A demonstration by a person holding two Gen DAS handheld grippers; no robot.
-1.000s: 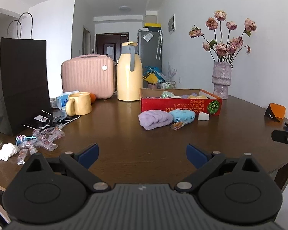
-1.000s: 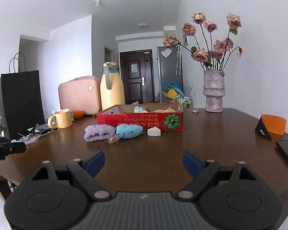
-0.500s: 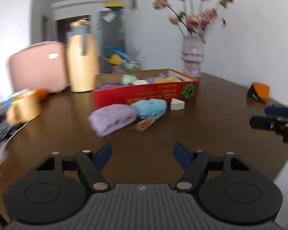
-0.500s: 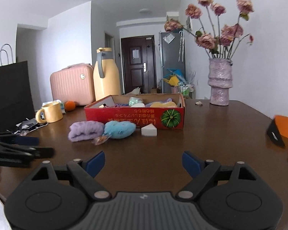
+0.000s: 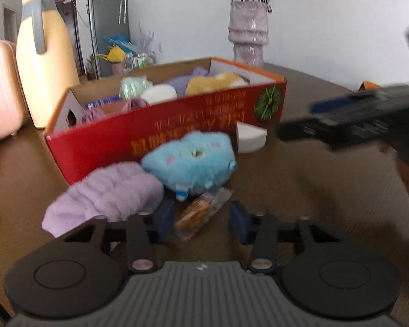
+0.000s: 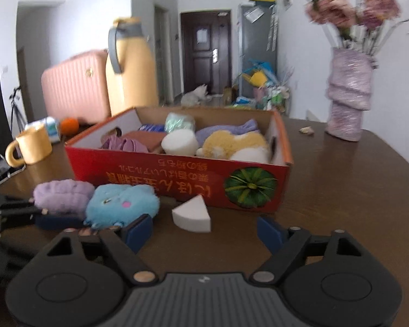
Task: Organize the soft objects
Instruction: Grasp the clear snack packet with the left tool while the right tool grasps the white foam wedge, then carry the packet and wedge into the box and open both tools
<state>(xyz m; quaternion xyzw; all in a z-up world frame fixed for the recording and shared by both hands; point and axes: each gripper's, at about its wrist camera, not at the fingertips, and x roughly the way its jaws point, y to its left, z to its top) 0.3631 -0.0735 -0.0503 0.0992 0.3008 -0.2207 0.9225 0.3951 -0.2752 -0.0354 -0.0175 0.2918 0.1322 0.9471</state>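
Both grippers' jaws partly closed, closing

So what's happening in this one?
A person is tidying soft things into the red cardboard box. The left hand-held gripper, its jaws just closing, frames a clear snack wrapper beside the blue plush and purple fuzzy cloth. The right hand-held gripper is open near the white sponge wedge. Nothing is gripped yet.

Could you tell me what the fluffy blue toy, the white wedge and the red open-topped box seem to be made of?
The fluffy blue toy looks like plush fabric: its pile is fuzzy and matt. The white wedge seems to be foam sponge, matt with softly rounded edges. The red open-topped box appears to be printed cardboard, brown on its bare inner walls.
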